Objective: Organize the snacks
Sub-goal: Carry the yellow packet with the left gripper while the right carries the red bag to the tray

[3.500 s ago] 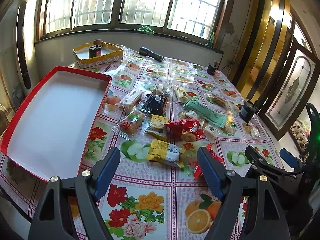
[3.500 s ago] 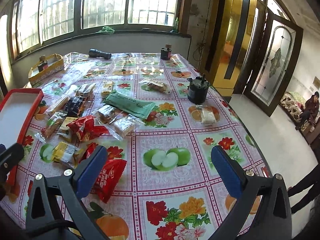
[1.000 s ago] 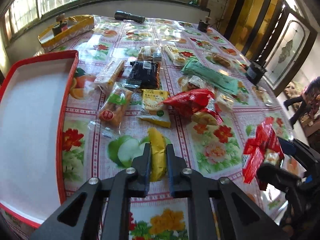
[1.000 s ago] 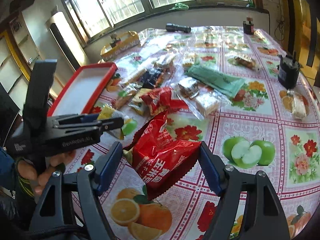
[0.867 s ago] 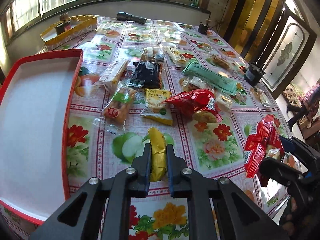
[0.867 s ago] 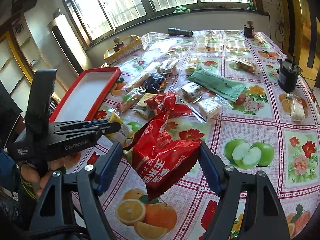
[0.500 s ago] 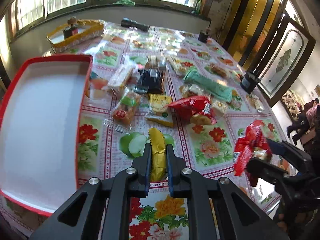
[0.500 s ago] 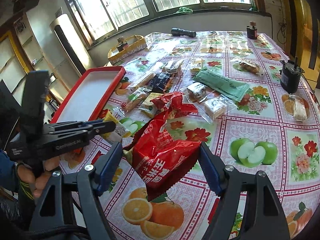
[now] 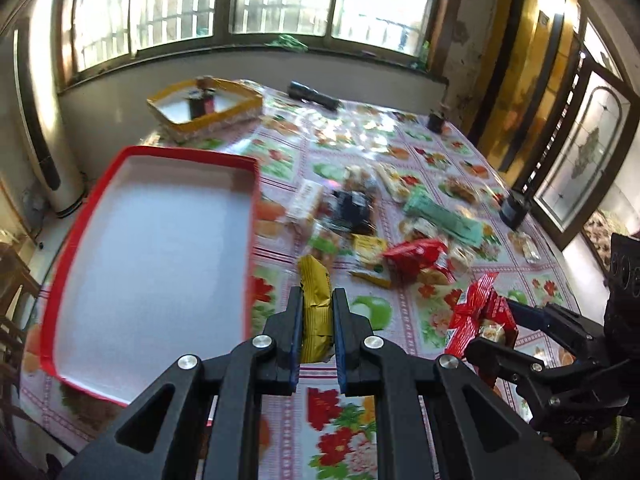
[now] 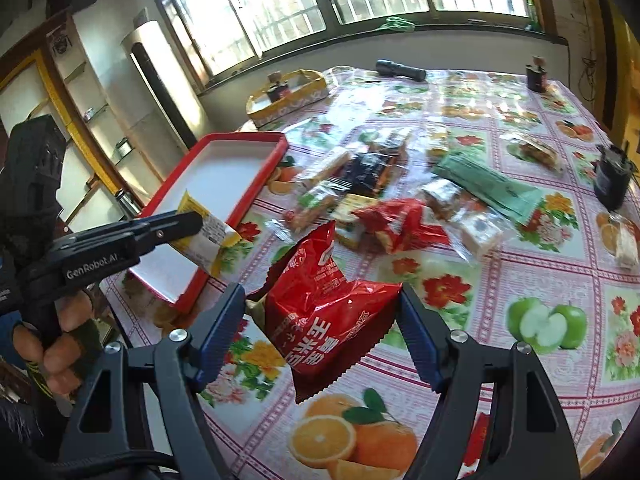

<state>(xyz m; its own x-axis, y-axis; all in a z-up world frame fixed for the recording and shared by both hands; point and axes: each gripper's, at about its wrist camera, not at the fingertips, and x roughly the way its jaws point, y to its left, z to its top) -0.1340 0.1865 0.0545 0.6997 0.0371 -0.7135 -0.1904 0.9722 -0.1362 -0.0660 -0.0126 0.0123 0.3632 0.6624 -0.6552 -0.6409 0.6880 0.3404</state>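
Yellow crinkly foil snack packet (image 9: 316,312) clamped edge-on in left tool (image 9: 316,344), beside shallow red-rimmed white tray (image 9: 248,240); puffy red plastic snack bag (image 10: 328,316) seemingly pinched lightly in right tool (image 10: 320,332). Could slip over flowered counter (image 10: 520,264).

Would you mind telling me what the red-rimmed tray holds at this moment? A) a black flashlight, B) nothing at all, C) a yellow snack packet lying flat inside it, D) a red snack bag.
B: the red-rimmed tray shows only its bare white floor; the yellow snack packet is clamped in the left gripper and the red snack bag sits between the right gripper pads.
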